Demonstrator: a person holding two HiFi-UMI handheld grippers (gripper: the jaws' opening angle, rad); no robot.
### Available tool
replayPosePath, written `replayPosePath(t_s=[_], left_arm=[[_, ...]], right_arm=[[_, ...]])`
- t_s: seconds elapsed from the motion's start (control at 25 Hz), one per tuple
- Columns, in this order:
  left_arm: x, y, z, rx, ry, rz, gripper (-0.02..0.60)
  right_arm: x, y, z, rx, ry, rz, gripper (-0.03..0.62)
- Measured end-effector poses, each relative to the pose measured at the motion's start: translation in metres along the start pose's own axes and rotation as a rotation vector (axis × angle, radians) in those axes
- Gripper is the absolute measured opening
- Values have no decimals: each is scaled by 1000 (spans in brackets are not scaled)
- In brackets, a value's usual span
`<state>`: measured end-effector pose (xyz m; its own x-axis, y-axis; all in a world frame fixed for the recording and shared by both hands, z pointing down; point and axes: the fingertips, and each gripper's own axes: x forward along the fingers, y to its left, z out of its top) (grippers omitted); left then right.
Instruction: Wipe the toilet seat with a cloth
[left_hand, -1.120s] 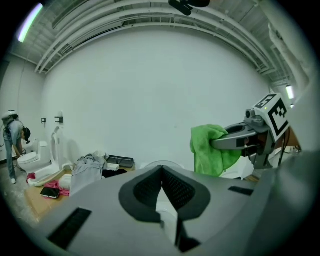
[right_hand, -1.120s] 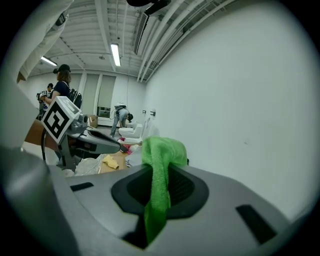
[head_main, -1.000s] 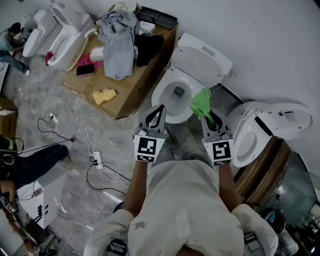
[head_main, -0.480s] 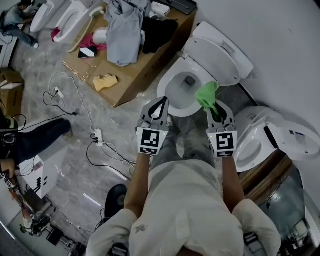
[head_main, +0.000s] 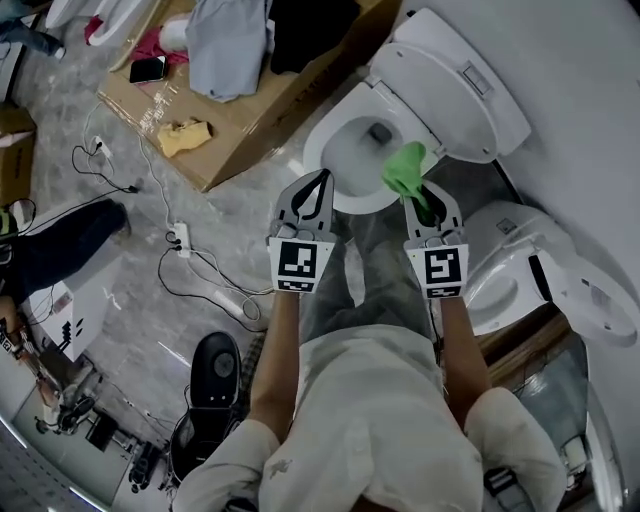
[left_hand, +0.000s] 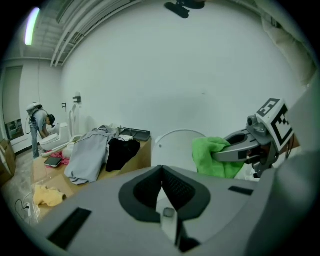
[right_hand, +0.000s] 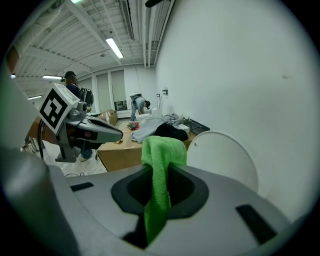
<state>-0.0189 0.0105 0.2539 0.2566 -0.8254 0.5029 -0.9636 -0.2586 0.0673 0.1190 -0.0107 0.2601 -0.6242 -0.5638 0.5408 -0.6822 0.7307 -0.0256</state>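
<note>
Green cloth (head_main: 405, 170) just ahead of the right jaws, over the toilet seat (head_main: 316, 165).
The right gripper (head_main: 415, 198) is clenching the green cloth, holding it forward above the near right rim; the left gripper (head_main: 316, 185) is hovering alongside, clenched on nothing.

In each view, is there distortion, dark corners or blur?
Head view: sharp and evenly lit, lines bent near the edges. Left gripper view: strong fisheye, black corners, a ceiling lamp glowing bright at upper left. Right gripper view: the same black corners; the green cloth between the jaws looks soft, with a green blur at the left edge.
</note>
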Motion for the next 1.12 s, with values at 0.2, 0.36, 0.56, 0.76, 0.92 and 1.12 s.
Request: replayPosePath(t_s=[0.2, 0.36, 0.56, 0.76, 0.92, 1.12], left_arm=[[18, 4, -28, -21, 22, 14, 12], [34, 11, -49, -23, 31, 13, 12], [52, 16, -70, -24, 37, -15, 12], [73, 20, -92, -25, 47, -55, 12], [90, 24, -106, -27, 56, -85, 12], [107, 34, -121, -46, 67, -102, 12]], right_arm=[[25, -2, -25, -9, 11, 24, 48], [52, -7, -46, 0, 20, 27, 46], [83, -12, -66, 8, 37, 3, 46], [111, -19, -83, 8, 54, -27, 46], [133, -24, -98, 9, 75, -45, 46], [160, -30, -116, 5, 112, -69, 46]])
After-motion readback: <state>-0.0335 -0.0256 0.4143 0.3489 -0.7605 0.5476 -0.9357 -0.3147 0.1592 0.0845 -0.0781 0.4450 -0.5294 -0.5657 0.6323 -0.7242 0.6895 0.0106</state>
